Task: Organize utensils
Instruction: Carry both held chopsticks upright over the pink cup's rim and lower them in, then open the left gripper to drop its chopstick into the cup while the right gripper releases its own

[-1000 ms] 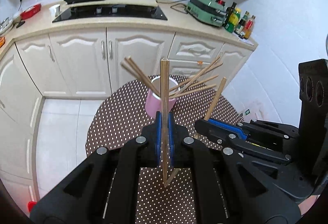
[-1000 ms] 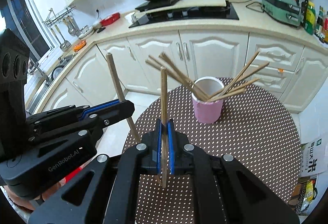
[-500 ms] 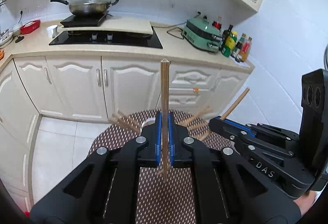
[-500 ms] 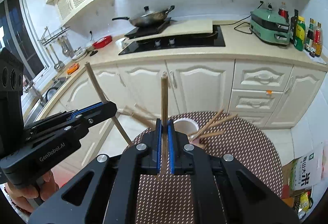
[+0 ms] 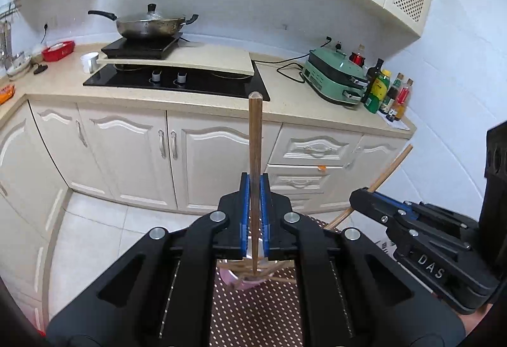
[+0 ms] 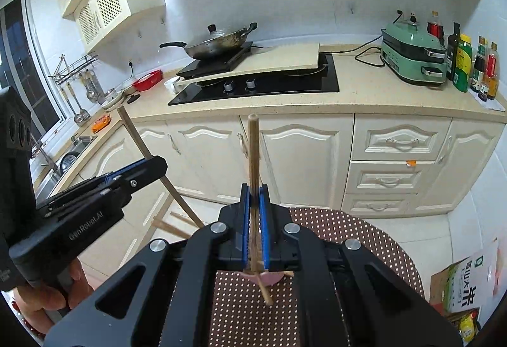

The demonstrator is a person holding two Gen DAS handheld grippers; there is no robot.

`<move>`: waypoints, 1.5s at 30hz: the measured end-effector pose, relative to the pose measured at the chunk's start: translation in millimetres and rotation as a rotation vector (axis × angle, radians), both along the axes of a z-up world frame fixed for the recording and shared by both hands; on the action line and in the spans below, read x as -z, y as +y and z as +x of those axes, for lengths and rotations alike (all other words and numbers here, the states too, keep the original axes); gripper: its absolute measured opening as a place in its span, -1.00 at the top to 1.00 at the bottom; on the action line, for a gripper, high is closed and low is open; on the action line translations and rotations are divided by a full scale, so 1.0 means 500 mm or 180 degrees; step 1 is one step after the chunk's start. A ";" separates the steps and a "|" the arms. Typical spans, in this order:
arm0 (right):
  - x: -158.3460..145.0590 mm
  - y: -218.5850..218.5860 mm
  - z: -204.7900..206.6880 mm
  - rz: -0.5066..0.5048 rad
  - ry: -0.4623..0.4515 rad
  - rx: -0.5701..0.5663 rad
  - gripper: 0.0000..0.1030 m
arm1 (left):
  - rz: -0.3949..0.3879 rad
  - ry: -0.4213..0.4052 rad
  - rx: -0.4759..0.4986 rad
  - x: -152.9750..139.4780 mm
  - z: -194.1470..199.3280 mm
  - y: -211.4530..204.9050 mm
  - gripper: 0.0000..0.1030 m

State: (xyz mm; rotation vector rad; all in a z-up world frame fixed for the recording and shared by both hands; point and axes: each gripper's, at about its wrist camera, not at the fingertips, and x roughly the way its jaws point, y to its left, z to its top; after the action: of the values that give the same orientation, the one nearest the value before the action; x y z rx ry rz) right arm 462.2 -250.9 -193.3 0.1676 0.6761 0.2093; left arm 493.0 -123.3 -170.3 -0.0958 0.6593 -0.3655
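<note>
Wooden chopstick (image 5: 255,140) matt, fine-grained; black plastic left tool (image 5: 254,213) with blue ribbed pads; speckled stone worktop (image 5: 285,102) smooth; hob (image 5: 177,82) glossy glass.

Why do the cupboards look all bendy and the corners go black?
Left wrist view: the fisheye lens bows the counter edge and cabinet doors, and its round picture leaves black corners. Right wrist view: the same bulge curves the counter and window side; the middle stays sharp, so the chopstick looks straight. Light is even in both, with only soft glare on the wok.
</note>
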 end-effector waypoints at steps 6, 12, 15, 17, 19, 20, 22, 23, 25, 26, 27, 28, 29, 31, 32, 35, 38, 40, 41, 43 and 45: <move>0.019 0.004 0.022 -0.0096 0.0057 -0.0058 0.91 | 0.0072 0.0071 0.0035 0.033 0.020 -0.015 0.87; 0.041 0.007 0.026 -0.0104 0.0161 -0.0091 0.91 | 0.0136 0.0202 0.0058 0.073 0.019 -0.015 0.87; 0.047 0.010 0.026 -0.0117 0.0203 -0.0109 0.91 | 0.0172 0.0276 0.0078 0.092 0.016 -0.014 0.87; 0.054 0.016 0.023 -0.0143 0.0239 -0.0130 0.91 | 0.0178 0.0325 0.0095 0.102 0.014 -0.014 0.87; 0.061 0.018 0.023 -0.0158 0.0269 -0.0137 0.90 | 0.0202 0.0367 0.0116 0.113 0.010 -0.016 0.87; 0.065 0.021 0.022 -0.0173 0.0294 -0.0146 0.90 | 0.0222 0.0390 0.0135 0.118 0.007 -0.018 0.87; 0.071 0.027 0.018 -0.0212 0.0316 -0.0167 0.90 | 0.0250 0.0427 0.0160 0.127 0.003 -0.021 0.87; 0.075 0.029 0.017 -0.0232 0.0329 -0.0179 0.90 | 0.0257 0.0445 0.0173 0.130 0.002 -0.022 0.87; 0.085 0.036 0.015 -0.0268 0.0369 -0.0206 0.90 | 0.0292 0.0482 0.0206 0.139 -0.001 -0.025 0.87; 0.089 0.037 0.014 -0.0279 0.0385 -0.0214 0.89 | 0.0309 0.0498 0.0213 0.143 -0.002 -0.026 0.87; 0.093 0.040 0.013 -0.0296 0.0401 -0.0228 0.89 | 0.0324 0.0524 0.0228 0.148 -0.004 -0.027 0.87; 0.098 0.043 0.012 -0.0317 0.0416 -0.0238 0.90 | 0.0342 0.0544 0.0236 0.153 -0.005 -0.028 0.87; 0.102 0.045 0.011 -0.0325 0.0430 -0.0253 0.90 | 0.0348 0.0563 0.0241 0.157 -0.006 -0.028 0.86; 0.113 0.049 0.010 -0.0351 0.0468 -0.0277 0.90 | 0.0377 0.0608 0.0254 0.166 -0.009 -0.030 0.86; 0.116 0.051 0.010 -0.0371 0.0478 -0.0285 0.90 | 0.0389 0.0620 0.0260 0.170 -0.011 -0.031 0.86; 0.131 0.057 0.009 -0.0414 0.0534 -0.0316 0.90 | 0.0426 0.0652 0.0271 0.179 -0.015 -0.032 0.86; 0.146 0.059 0.008 -0.0434 0.0601 -0.0332 0.90 | 0.0447 0.0639 0.0274 0.180 -0.018 -0.033 0.85; 0.156 0.060 0.006 -0.0441 0.0642 -0.0343 0.90 | 0.0456 0.0650 0.0270 0.180 -0.018 -0.034 0.84; 0.160 0.060 0.005 -0.0446 0.0658 -0.0347 0.90 | 0.0455 0.0657 0.0267 0.179 -0.018 -0.033 0.84; 0.167 0.060 0.004 -0.0436 0.0705 -0.0354 0.90 | 0.0443 0.0678 0.0251 0.178 -0.018 -0.032 0.84; 0.170 0.060 0.002 -0.0427 0.0724 -0.0349 0.90 | 0.0453 0.0690 0.0257 0.177 -0.018 -0.033 0.84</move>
State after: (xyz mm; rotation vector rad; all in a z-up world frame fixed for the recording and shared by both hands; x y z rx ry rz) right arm 463.1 -220.7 -278.3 0.0253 0.9240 0.2513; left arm 484.0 -140.0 -258.9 0.0276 0.9035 -0.3879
